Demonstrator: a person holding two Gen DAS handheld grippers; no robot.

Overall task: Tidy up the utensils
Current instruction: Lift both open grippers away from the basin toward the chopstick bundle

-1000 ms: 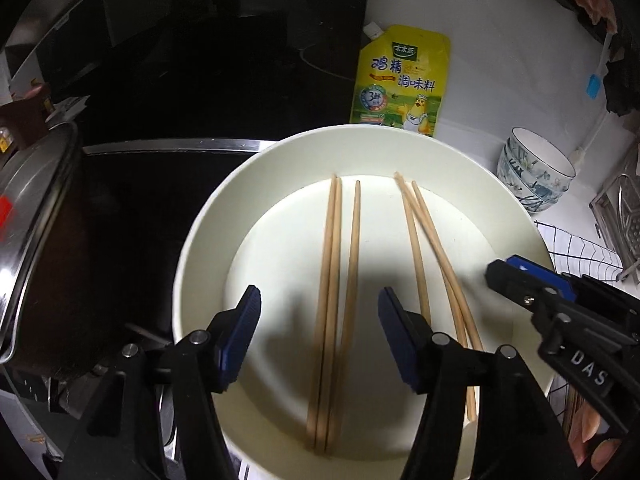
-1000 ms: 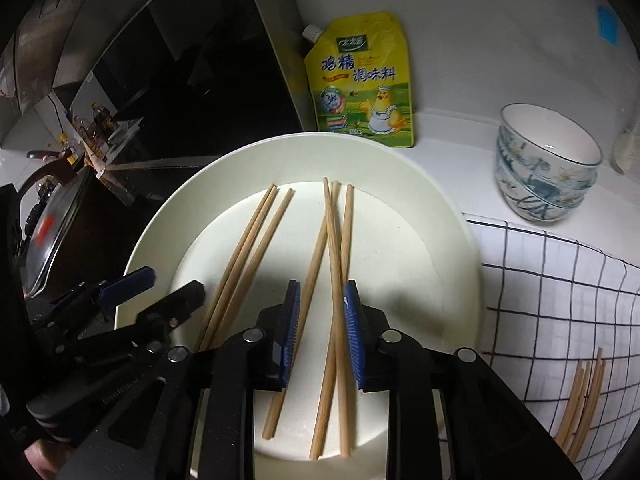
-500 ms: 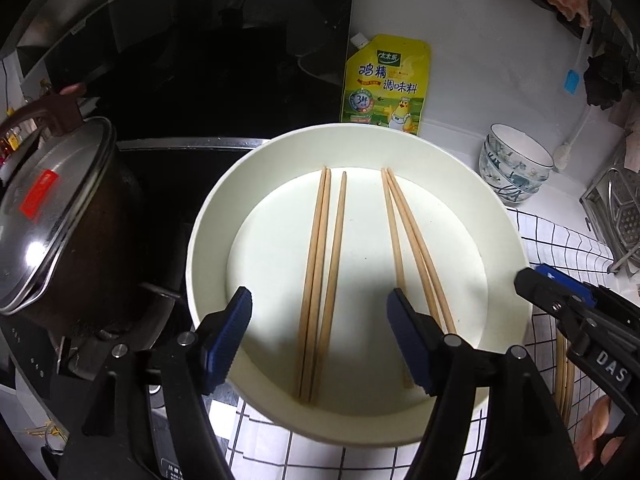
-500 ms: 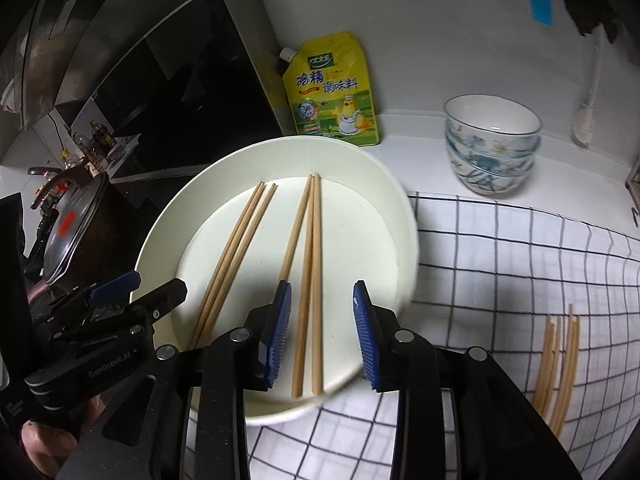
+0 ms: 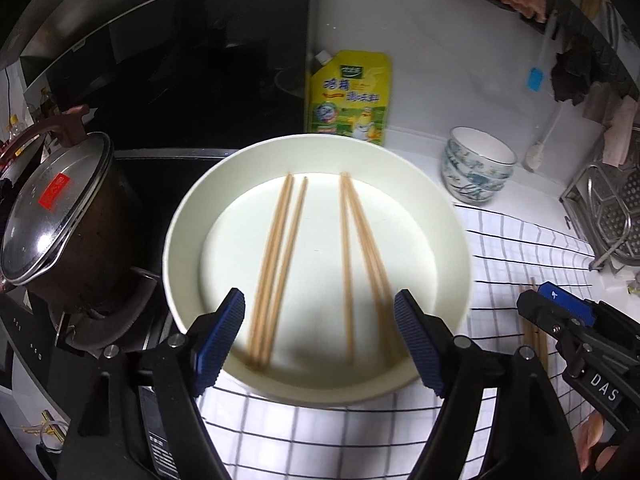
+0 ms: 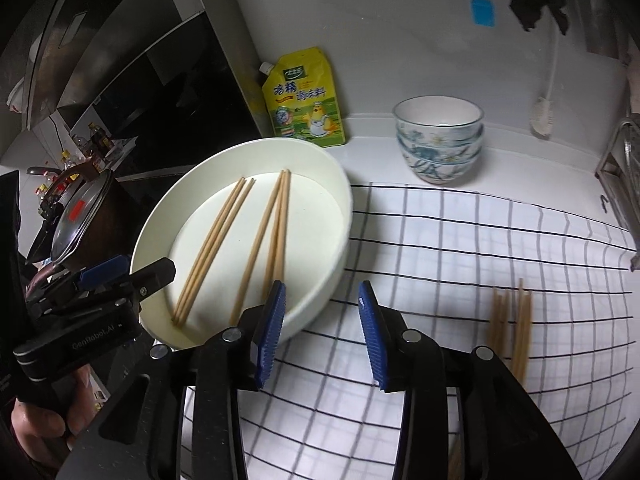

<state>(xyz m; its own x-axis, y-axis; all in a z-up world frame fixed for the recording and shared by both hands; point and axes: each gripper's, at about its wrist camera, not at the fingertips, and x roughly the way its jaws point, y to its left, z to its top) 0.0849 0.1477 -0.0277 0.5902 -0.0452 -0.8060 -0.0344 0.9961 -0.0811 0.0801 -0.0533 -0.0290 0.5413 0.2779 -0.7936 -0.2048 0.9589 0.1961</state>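
Note:
A round white dish (image 5: pixel 448 216) (image 6: pixel 340 216) holds two bundles of wooden chopsticks: a left bundle (image 5: pixel 280 256) (image 6: pixel 218 248) and a right bundle (image 5: pixel 360 256) (image 6: pixel 272 236). Above the dish's near rim, my left gripper (image 5: pixel 319 338) has its jaws opening, and no chopstick is between its blue pads. My right gripper (image 6: pixel 321 334) hangs over the checked cloth just right of the dish, jaws opening and empty; it also shows at the right edge of the left wrist view (image 5: pixel 560 304). More chopsticks (image 6: pixel 514 322) (image 5: pixel 534 336) lie on the cloth.
A lidded pot (image 5: pixel 60 216) sits on the dark stove at left. Against the white wall leans a yellow seasoning pouch (image 5: pixel 348 100) (image 6: pixel 306 100). Stacked blue-patterned bowls (image 6: pixel 440 140) (image 5: pixel 476 172) stand at the back, a metal rack (image 5: pixel 612 212) at the far right. A hand (image 6: pixel 36 420) grips the left tool.
Both grippers pulled back and up from the dish and their jaws widened. The right gripper, earlier over the right bundle, let it go and now hangs over the cloth; all chopsticks stayed in the dish.

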